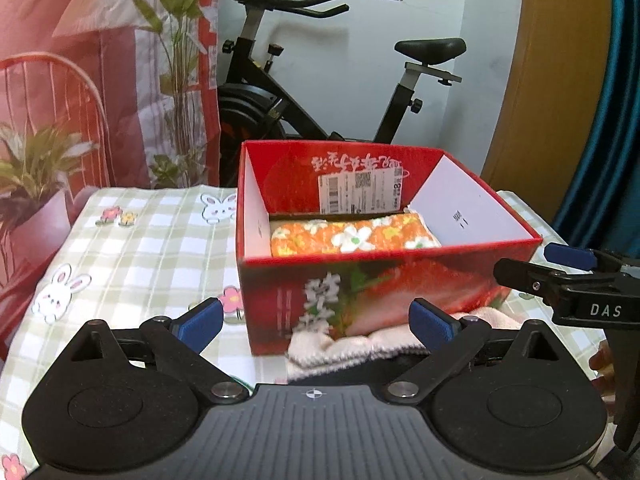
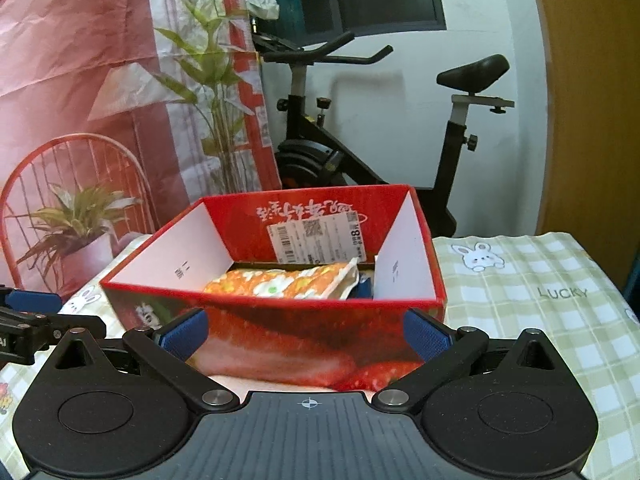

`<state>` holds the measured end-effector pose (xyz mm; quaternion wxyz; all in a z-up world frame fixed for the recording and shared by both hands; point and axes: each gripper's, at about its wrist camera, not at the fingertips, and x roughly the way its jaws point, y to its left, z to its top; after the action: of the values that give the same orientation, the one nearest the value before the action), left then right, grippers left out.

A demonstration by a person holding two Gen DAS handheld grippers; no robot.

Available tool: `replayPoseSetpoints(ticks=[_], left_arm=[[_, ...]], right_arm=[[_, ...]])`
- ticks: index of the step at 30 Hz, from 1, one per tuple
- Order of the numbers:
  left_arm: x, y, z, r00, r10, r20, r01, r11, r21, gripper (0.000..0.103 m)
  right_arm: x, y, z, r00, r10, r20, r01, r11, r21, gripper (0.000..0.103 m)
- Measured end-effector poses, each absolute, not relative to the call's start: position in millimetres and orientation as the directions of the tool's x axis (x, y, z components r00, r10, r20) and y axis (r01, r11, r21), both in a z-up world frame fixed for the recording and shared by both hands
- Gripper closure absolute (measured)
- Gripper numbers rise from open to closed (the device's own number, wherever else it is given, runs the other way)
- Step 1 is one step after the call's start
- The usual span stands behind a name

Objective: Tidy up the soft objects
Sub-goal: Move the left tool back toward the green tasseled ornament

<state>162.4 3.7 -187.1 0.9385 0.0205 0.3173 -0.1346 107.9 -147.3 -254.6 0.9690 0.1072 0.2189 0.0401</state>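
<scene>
Both tongs stand wide and hold nothing: the left tongs [image 1: 316, 322] hover over a cream towel [image 1: 384, 340] lying on the table [image 1: 132, 240] against the near wall of the red strawberry box [image 1: 384, 256], and the right tongs [image 2: 306, 338] face that same wall from just beside it. Inside the box an orange flowered cloth [image 1: 352, 236] is already stowed, folded. Judging from this, the task is partly done; the cream towel is still to be packed.
</scene>
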Motion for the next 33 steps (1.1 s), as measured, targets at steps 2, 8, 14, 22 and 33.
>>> replayPoseSetpoints(ticks=[2, 8, 14, 22, 33], left_arm=[[159, 5, -190, 0.759, -0.239, -0.605, 0.265, 0.963, -0.049, 0.003], [150, 11, -202, 0.746, -0.23, -0.624, 0.253, 0.966, -0.054, 0.003], [142, 17, -214, 0.737, -0.216, -0.641, 0.231, 0.971, -0.061, 0.003], [127, 26, -226, 0.725, -0.209, -0.656, 0.21, 0.975, -0.079, 0.003], [108, 19, -249, 0.648, -0.258, -0.717, 0.234, 0.963, -0.135, 0.003]], right_arm=[[103, -146, -258, 0.897, 0.141, -0.418, -0.043, 0.971, 0.233, 0.0], [90, -140, -270, 0.887, 0.145, -0.439, -0.054, 0.976, 0.213, 0.0], [78, -129, -283, 0.881, 0.145, -0.451, -0.073, 0.982, 0.175, 0.0], [60, -131, -303, 0.86, 0.159, -0.485, -0.054, 0.973, 0.225, 0.0], [46, -127, -316, 0.82, 0.151, -0.553, -0.046, 0.979, 0.199, 0.0]])
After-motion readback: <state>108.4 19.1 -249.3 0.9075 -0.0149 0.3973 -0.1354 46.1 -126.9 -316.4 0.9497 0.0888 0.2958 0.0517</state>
